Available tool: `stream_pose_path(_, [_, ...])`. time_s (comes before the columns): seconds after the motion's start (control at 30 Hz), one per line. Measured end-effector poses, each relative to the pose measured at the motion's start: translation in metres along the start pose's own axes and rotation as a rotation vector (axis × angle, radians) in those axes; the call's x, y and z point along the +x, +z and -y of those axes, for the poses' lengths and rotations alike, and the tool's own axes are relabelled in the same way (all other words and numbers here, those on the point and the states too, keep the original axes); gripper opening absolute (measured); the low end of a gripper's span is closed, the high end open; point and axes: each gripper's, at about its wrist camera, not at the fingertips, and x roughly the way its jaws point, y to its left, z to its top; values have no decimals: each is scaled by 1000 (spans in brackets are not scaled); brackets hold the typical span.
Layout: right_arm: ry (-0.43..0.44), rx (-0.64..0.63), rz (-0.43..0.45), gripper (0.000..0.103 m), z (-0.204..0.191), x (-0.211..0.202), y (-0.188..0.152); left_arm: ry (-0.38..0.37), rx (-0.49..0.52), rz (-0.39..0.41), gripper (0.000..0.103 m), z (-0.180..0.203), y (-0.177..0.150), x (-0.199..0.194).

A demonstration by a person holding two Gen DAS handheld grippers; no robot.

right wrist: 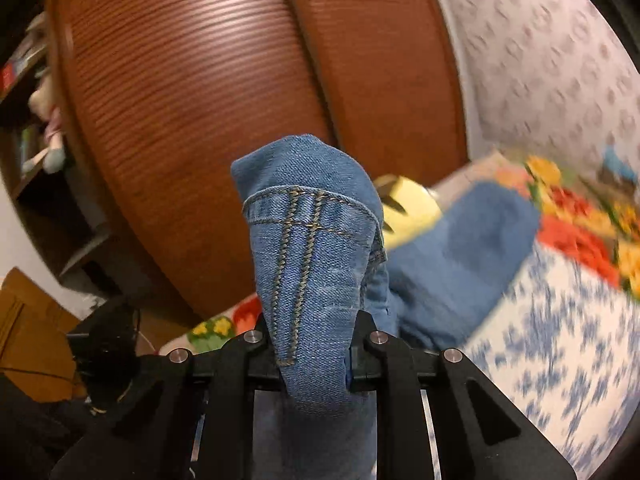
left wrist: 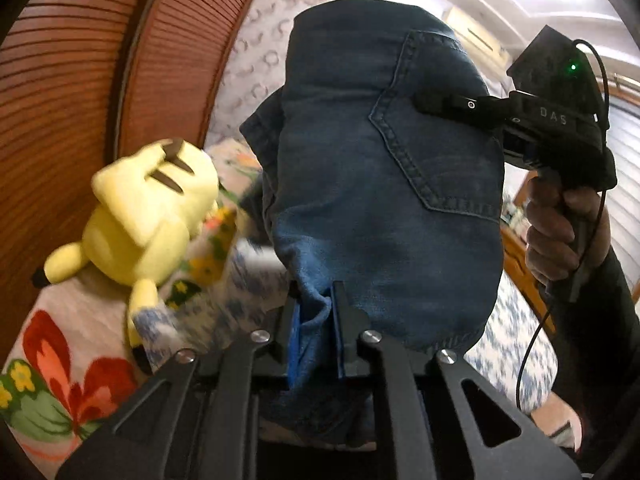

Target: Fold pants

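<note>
Blue denim pants (left wrist: 380,200) hang lifted above the bed, a back pocket facing the left wrist view. My left gripper (left wrist: 316,336) is shut on a bunched edge of the denim between its blue pads. The right gripper (left wrist: 420,102), held by a person's hand (left wrist: 560,232), pinches the pants at the upper right by the pocket. In the right wrist view, the right gripper (right wrist: 314,352) is shut on a seamed fold of the pants (right wrist: 312,248), which stands up between the jaws. More denim trails to the right over the bed.
A yellow plush toy (left wrist: 144,216) lies on the flowered bed cover (left wrist: 80,380) at the left. Brown slatted wooden doors (left wrist: 80,80) rise behind the bed. A shelf with small items (right wrist: 32,120) stands at the far left of the right wrist view.
</note>
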Motion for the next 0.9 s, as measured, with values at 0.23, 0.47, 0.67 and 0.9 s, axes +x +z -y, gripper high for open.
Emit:
stream_pose_path(0.23, [97,10,39,16,14,31,61,86,-11,91,10,-26,57,-2])
stream_pose_path(0.47, [170,190,101,16,114,68,91,90,71,62,10,-34,122,66])
stream_pose_path(0.67, [80,374,56,16,242,108,56,78,110,-78,9,-34,135,172])
stream_pose_path(0.9, [10,392,6,18,287,114,26,77,109,-98,10,-35,145,195])
